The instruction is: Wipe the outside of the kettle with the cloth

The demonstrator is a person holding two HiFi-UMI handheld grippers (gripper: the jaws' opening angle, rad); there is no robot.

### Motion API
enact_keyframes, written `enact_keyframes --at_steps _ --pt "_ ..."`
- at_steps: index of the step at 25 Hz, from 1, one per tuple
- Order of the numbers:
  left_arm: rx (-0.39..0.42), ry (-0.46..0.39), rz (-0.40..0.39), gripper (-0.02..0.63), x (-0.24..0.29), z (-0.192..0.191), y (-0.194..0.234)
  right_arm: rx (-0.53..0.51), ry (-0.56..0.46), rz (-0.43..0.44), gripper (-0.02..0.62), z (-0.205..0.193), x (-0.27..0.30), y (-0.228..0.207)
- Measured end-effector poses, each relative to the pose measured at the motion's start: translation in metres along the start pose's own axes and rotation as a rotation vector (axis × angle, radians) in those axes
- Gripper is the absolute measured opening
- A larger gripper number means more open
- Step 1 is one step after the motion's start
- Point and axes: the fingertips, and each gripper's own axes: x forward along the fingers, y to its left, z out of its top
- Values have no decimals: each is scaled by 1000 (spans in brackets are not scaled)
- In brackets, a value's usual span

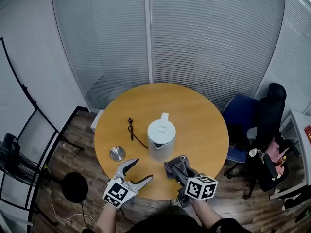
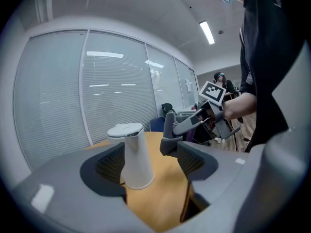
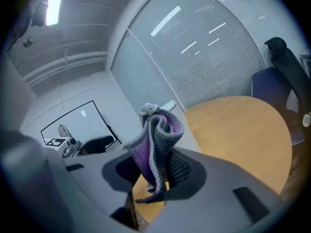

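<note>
The white kettle (image 1: 161, 140) stands upright in the middle of the round wooden table (image 1: 194, 106). My left gripper (image 1: 143, 170) hovers over the table's near edge, left of the kettle, open with nothing between its pads. In the left gripper view the kettle (image 2: 132, 154) stands a little way beyond the jaws. Just right of the kettle's foot, my right gripper (image 1: 178, 166) is shut on a grey and purple cloth (image 1: 170, 167). The bunched cloth (image 3: 156, 144) sticks up between its jaws and hides most of the kettle (image 3: 154, 107).
A round metal base (image 1: 117, 153) lies on the table left of the kettle, with a black cord (image 1: 132, 127) behind it. A blue chair (image 1: 241, 120) and a black chair (image 1: 272, 130) stand to the right. A black frame (image 1: 19, 130) stands on the left.
</note>
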Motion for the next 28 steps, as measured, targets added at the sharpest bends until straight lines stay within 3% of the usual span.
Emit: enact_keyframes --at_steps 7,10,13,15,19,28 --pt "133 45 -28 347 45 23 32 3 15 83 117 28 30 -9" --pt "280 109 -45 351 66 20 39 25 27 130 117 35 42 -7" --pt "432 192 -119 365 84 13 36 80 36 196 117 38 53 0" --pt "487 232 -176 368 94 8 31 134 31 231 117 40 59 3" --pt "517 300 -255 376 103 -5 23 188 37 234 117 33 67 -4" --pt "445 269 -229 383 104 -3 22 313 167 153 117 -28 94 -57"
